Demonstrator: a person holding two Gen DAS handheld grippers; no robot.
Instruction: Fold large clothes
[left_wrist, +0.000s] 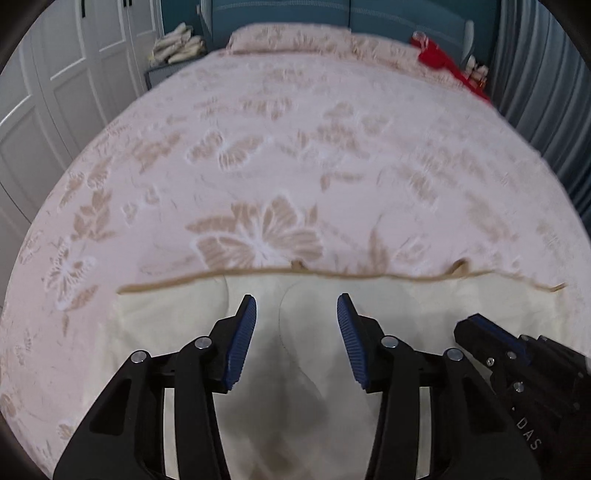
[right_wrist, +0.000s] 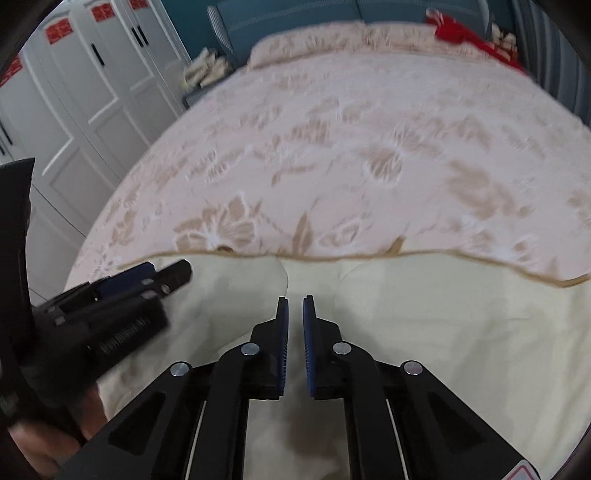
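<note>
The cream garment lies flat on the near end of the bed, filling the lower half of both wrist views. Its tan-trimmed edge runs left to right across each frame, so the visible long axis lies across the bed, parallel to the near side; which end is which cannot be told. Two small tan loops stand up along that edge.

The left gripper hangs above the cloth with its blue pads apart and nothing between them: released. The right gripper hangs above the cloth with its pads drawn nearly together and no fabric visibly caught: clenched on nothing. Each gripper appears at the edge of the other's view, the two side by side.

The surface is a bed covered by a pale pink spread with a beige flower pattern. A matching pillow lies at the far end, upper centre. A red cloth lies at upper right. White panelled wardrobe doors fill the upper left, with folded pale linens stacked beside them. A blue headboard closes the far side.
</note>
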